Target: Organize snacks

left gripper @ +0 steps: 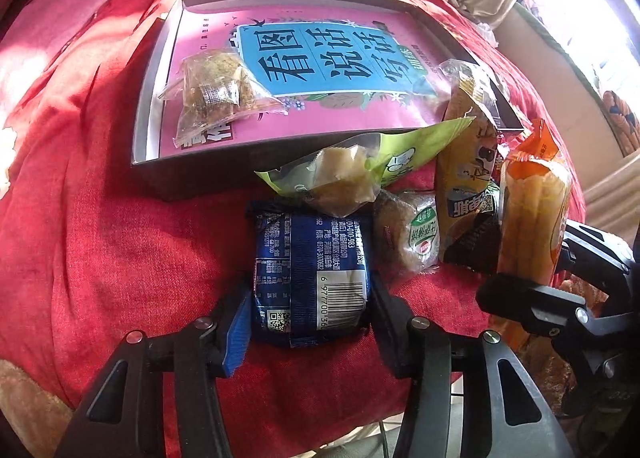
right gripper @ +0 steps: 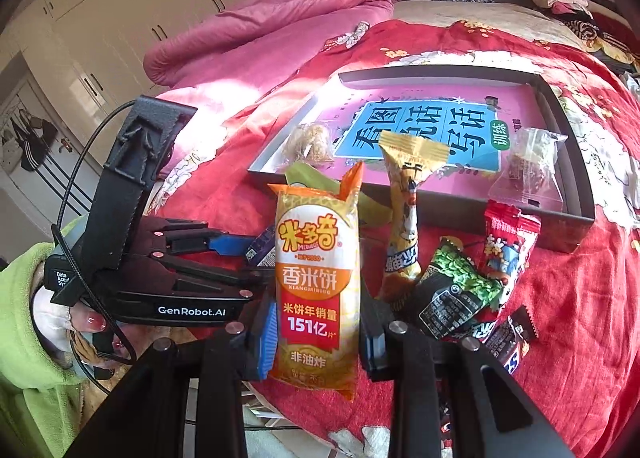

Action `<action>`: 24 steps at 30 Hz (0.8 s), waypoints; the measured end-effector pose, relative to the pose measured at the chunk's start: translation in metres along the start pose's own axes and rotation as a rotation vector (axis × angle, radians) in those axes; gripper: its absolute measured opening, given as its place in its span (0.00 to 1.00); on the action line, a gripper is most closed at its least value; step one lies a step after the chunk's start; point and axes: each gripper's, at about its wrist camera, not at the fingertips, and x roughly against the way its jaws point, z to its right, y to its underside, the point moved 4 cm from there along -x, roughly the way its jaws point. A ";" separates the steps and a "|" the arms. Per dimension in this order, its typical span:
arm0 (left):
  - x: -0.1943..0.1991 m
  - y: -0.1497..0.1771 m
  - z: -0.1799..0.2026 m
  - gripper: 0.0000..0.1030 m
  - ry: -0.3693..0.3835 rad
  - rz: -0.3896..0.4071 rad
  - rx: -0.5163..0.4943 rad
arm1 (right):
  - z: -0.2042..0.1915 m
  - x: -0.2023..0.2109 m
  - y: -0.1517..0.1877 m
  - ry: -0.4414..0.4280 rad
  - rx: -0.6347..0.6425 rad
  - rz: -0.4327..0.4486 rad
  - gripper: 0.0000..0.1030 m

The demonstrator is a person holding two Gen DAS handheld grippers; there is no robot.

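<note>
Left gripper (left gripper: 306, 322) jaws clamping blue packet (left gripper: 310, 278), right gripper (right gripper: 316, 342) gripping rice-cracker pack (right gripper: 316, 282)

A tall orange rice-cracker packet (right gripper: 316, 282) stands upright, clamped at its lower sides. A dark blue snack packet (left gripper: 310, 278) lies flat on the red bedspread, barcode side up. Beside it lie a green-ended packet (left gripper: 340, 177), a small brown cake (left gripper: 408, 238) and a yellow packet (left gripper: 468, 181), while a dark shallow box (left gripper: 208, 177) holds a clear-wrapped snack (left gripper: 216, 93) on a pink book.
</note>
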 end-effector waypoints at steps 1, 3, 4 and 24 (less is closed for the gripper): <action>0.001 0.000 -0.001 0.51 0.004 0.000 0.005 | 0.001 0.001 -0.001 0.000 -0.003 0.007 0.32; 0.004 0.002 -0.003 0.51 0.010 -0.003 0.021 | 0.003 0.004 -0.003 0.000 -0.010 0.016 0.32; 0.005 0.002 -0.005 0.51 0.010 -0.004 0.030 | 0.004 0.006 -0.003 0.000 -0.014 0.020 0.32; 0.059 -0.011 -0.036 0.51 -0.036 0.195 0.155 | 0.020 0.025 -0.012 0.028 -0.051 0.089 0.32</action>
